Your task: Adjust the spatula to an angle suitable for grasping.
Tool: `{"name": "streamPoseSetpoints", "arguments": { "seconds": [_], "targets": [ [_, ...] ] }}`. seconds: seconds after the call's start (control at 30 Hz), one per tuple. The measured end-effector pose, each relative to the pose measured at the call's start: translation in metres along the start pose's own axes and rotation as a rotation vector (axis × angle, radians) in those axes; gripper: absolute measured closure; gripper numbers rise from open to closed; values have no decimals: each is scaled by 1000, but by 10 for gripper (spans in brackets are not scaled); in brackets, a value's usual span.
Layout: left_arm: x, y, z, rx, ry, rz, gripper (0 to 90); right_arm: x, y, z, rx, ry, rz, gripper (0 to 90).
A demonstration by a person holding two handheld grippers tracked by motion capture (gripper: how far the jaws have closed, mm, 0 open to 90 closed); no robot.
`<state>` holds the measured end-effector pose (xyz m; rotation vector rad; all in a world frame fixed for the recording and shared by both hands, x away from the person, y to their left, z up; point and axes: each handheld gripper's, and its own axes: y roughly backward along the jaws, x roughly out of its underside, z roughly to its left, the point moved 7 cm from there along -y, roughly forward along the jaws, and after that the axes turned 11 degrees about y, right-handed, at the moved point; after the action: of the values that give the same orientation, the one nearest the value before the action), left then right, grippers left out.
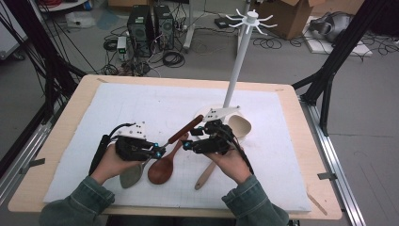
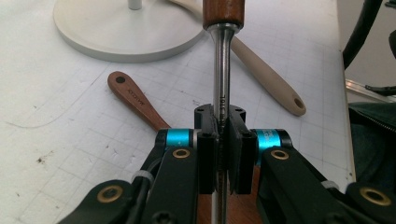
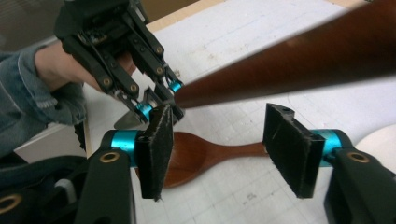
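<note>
Now the left gripper (image 2: 223,135) pinches the spatula's metal shank (image 2: 221,70), right gripper (image 3: 219,144) jaws spread below its handle.

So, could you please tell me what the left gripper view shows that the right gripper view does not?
Left gripper view: the left tongs shut on the metal shank of a wooden-handled utensil, plus the pale spatula handle and the stand's round base.

Right gripper view: the open right tongs, with the dark wooden spoon's bowl lying beyond them.

Both: the gridded white mat and the held utensil's brown handle.
</note>
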<state>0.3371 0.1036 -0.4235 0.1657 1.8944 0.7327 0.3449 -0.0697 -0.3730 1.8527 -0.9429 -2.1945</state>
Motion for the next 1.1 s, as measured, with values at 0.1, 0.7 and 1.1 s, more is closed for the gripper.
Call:
{"name": "streamPoseSetpoints", "arguments": {
  "seconds": [0.1,0.7,1.1],
  "targets": [
    [1,-2,0,-7,-8,15,834,-2,-3,1,4,-10,-9,465],
    [7,6,4,14,25,14,834,-5,-12,-3,31,-59,-40,529],
    [-1,9,-1,5,37,-23,838,-15,-32,8,1,-79,-89,564]
  ]
}}
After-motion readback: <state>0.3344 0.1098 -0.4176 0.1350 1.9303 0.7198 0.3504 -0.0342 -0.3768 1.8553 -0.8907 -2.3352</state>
